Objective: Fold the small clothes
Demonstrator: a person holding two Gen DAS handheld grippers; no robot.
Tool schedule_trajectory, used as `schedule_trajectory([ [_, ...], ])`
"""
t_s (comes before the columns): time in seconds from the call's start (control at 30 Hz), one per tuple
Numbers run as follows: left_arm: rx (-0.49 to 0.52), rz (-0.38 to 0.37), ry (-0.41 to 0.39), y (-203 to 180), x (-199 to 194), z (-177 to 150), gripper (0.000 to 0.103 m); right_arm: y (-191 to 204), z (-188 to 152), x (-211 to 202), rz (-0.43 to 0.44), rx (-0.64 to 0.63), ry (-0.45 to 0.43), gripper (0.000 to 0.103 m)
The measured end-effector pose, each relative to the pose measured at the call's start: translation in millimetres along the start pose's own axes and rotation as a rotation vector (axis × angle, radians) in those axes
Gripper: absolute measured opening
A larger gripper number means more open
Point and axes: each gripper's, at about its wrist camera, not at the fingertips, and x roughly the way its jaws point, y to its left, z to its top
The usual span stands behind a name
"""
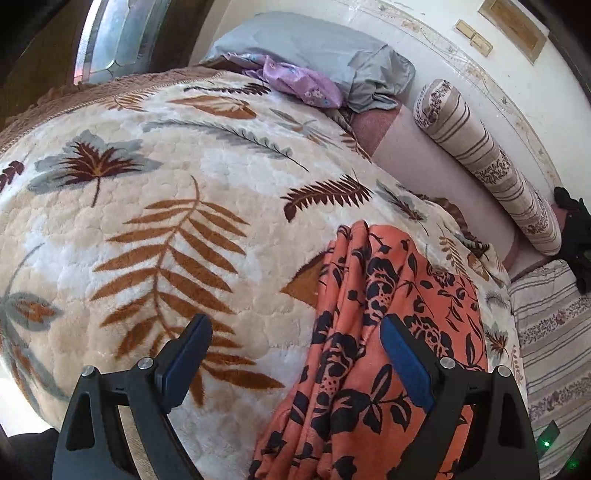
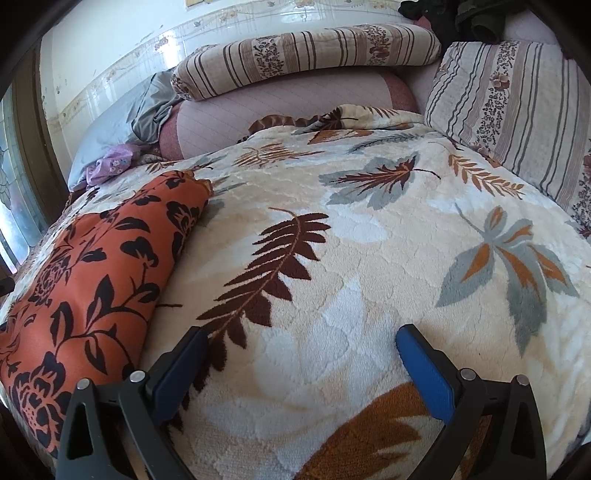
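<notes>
An orange garment with black flowers lies bunched lengthwise on a cream leaf-print blanket. My left gripper is open above the blanket, its right finger over the garment's folds, holding nothing. In the right wrist view the same garment lies at the left on the blanket. My right gripper is open and empty over bare blanket, to the right of the garment.
A grey pillow and a purple floral cloth lie at the bed's far end. A striped bolster runs along the wall. A striped pillow sits at the right, dark clothes behind it.
</notes>
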Motion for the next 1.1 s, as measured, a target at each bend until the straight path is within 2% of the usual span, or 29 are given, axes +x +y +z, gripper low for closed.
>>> schedule_trajectory([
  [0.13, 0.025, -0.034, 0.034, -6, 2, -1, 0.092, 1, 1, 2, -0.016, -0.014, 0.015, 0.103],
  [0.47, 0.043, -0.027, 0.042, -7, -2, 0, 0.092, 4, 4, 4, -0.034, -0.026, 0.037, 0.103],
  [0.77, 0.04, -0.014, 0.034, -4, -5, -1, 0.092, 7, 11, 0, -0.028, -0.044, 0.141, 0.103],
  [0.93, 0.054, -0.008, 0.037, -7, -3, -2, 0.092, 7, 25, -27, 0.13, 0.063, 0.115, 0.103],
  [1.1, 0.084, 0.0, 0.044, -14, 0, -3, 0.092, 26, 48, -34, 0.329, 0.122, 0.145, 0.103],
])
